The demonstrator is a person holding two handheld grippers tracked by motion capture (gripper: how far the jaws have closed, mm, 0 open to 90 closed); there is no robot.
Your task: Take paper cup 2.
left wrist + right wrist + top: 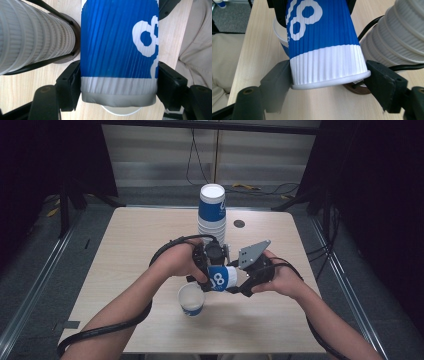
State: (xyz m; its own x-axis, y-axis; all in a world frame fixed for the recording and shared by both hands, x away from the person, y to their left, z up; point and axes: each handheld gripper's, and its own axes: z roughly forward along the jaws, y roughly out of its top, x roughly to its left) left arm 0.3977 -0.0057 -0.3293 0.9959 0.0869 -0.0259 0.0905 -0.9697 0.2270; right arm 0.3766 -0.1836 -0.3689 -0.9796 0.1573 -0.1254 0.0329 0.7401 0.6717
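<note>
1. Right now my left gripper (212,270) is clenched on the base end of a blue-and-white ribbed paper cup (220,278); in the left gripper view both jaws press its sides near the grey bottom (117,97).
2. My right gripper (245,280) grasps the same cup at its rim end; in the right gripper view the jaws bracket the white band (327,67) just above the rolled lip.
3. The cup lies sideways in the air between my two hands, above the middle of the wooden table (130,250).
4. A single upright cup (191,300) stands on the table at about 7 o'clock from the held one, close underneath.
5. The tall stack of cups (212,212) stands at 12 o'clock, just behind my grippers.
6. Risk, as I judge it: this may be two nested cups being pulled apart; if I pull unevenly, the thin wall could crease under either pair of jaws.
7. If the cups come free suddenly, my left hand could jerk back into the stack and topple it.
8. Dropping my hands would bump the open cup below and tip it.
9. Too light a pinch at the rim would let it slide out, since the rolled lip offers little for my right jaws to bite on.
</note>
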